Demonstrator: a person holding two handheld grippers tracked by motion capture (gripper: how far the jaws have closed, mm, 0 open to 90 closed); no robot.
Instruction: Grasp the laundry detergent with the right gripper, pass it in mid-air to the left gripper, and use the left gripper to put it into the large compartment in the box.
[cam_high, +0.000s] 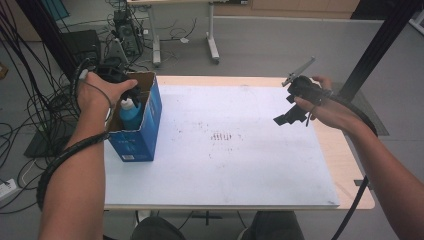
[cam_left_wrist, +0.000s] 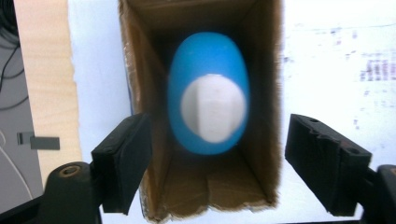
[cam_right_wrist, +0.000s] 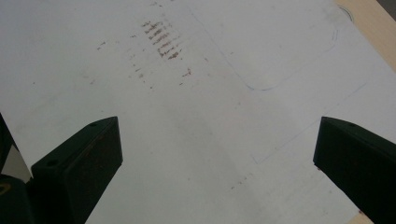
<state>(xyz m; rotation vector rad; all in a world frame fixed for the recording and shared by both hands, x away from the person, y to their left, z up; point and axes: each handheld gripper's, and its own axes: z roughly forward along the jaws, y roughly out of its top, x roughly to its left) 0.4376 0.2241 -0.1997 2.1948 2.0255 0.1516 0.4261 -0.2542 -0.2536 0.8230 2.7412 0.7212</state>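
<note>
The left gripper (cam_left_wrist: 215, 163) hangs right over an open blue box (cam_high: 150, 125) at the left side of the table (cam_high: 345, 150). Its jaws are wide apart and hold nothing. Inside the box stands a blue bottle (cam_left_wrist: 208, 100) with a white cap (cam_left_wrist: 213, 108) — not touched. The right gripper (cam_right_wrist: 215, 163) is up over the white mat (cam_right_wrist: 210, 93), jaws wide apart, empty too.

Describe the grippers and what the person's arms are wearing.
Both grippers, left and right, have two blocky black jaws with small screw holes. A black ribbed cable loops round the left forearm; another cable trails from the right. No sleeves show on the forearms.
</note>
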